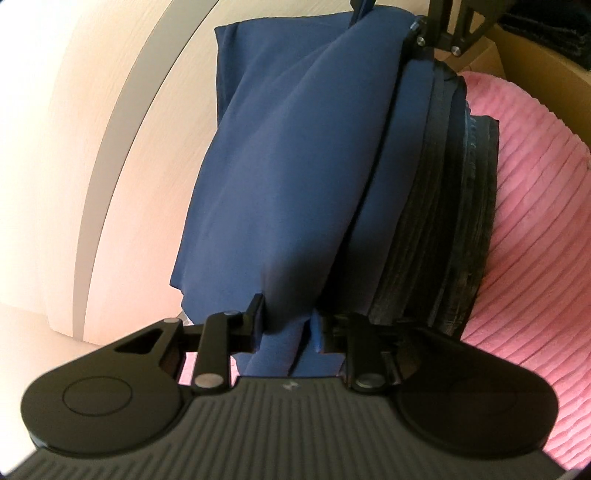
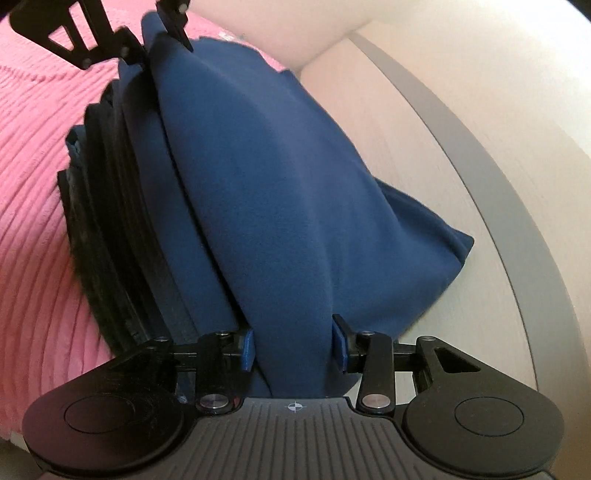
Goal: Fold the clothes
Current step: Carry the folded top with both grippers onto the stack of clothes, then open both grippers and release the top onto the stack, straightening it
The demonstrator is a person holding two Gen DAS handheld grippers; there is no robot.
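A navy blue garment (image 1: pixel 288 166) hangs stretched between my two grippers, its fold draped over a stack of dark folded clothes (image 1: pixel 436 221). In the left wrist view, my left gripper (image 1: pixel 291 325) is shut on a bunched edge of the cloth, and my right gripper (image 1: pixel 388 22) holds the far end at the top. In the right wrist view, the blue garment (image 2: pixel 266 184) runs up from my right gripper (image 2: pixel 293 347), whose blue pads (image 2: pixel 248 347) press on a thick gather of it. My left gripper (image 2: pixel 159 40) shows at the top left, beside the dark stack (image 2: pixel 118 221).
A pink ribbed blanket (image 1: pixel 535 221) lies under the dark stack and spreads out to its side (image 2: pixel 33 184). On the other side is a pale wooden surface (image 2: pixel 424 166) with a grey band (image 2: pixel 491 177). A brown cardboard box (image 1: pixel 535 55) stands beyond the blanket.
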